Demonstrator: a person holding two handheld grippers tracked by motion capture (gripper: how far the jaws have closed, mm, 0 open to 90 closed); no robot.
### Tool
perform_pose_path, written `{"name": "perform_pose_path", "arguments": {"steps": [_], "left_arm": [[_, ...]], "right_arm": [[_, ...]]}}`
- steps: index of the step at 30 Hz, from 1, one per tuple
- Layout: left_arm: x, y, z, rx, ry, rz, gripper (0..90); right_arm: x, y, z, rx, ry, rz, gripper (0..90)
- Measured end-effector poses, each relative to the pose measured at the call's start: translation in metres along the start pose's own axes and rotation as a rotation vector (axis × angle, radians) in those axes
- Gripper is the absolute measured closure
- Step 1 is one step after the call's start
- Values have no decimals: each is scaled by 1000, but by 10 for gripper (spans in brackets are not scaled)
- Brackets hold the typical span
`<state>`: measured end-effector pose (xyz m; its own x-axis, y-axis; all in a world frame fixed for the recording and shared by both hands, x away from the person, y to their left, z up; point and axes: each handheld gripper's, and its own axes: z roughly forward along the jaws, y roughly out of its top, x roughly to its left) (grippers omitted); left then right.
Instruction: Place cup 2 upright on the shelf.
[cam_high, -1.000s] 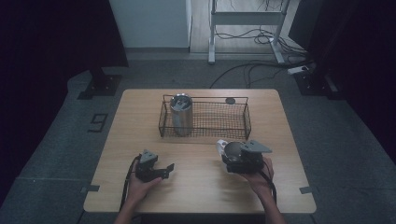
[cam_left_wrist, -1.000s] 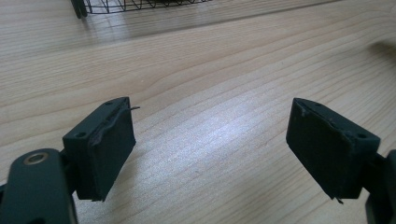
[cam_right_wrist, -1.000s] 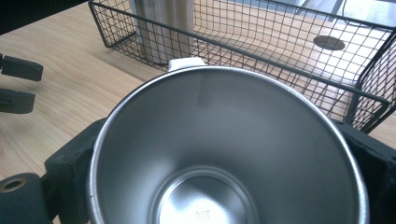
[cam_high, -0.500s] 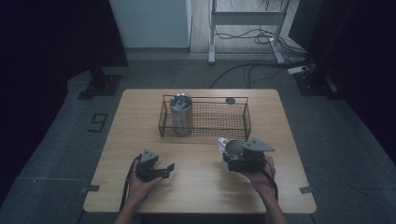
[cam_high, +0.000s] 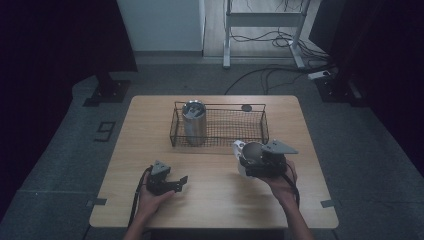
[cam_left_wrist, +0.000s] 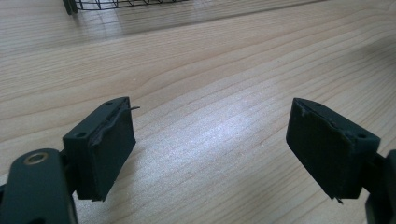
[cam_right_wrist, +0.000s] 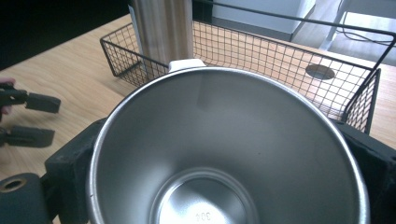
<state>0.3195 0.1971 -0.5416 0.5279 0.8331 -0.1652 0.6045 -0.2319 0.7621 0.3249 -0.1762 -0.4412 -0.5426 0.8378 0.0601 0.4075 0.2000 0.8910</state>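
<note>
altogether two steel cups (cam_high: 194, 121), one basket (cam_high: 219, 142)

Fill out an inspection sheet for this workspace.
Surface: wooden table, round hole near far edge.
Job's things: steel cup; wire basket with steel tumbler upright at its left end.
Clutter: nothing seen.
Grippers: left gripper open, nothing between the jaws; right gripper shut on steel cup, near the basket.
Cables: floor cables behind table.
Surroundings: metal frame, dark sides.
</note>
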Motion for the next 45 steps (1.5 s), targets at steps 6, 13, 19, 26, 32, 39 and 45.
{"name": "perform_pose_path", "arguments": {"steps": [6,13,19,26,32,39,45], "left_arm": [[0,0,0,2,-1,-2,157],[-1,-1,0,1,-2,-1,157],[-1,-1,0,4,-4,-2,157],[-1,-1,1,6,-4,0,158],[-1,-2,1,7,-4,1,158],[-1,-2,2,10,-4,2,158],[0,-3,2,12,-4,0,158]], "right_arm": [[-1,8,1,7,0,-2,57],[-3,16,3,6,4,8,57],[-7,24,5,11,-1,8,57],[-10,30,7,13,-6,10,57],[-12,38,8,11,-11,7,57],[-13,45,11,13,-15,0,57],[-15,52,16,12,-24,-2,57]]}}
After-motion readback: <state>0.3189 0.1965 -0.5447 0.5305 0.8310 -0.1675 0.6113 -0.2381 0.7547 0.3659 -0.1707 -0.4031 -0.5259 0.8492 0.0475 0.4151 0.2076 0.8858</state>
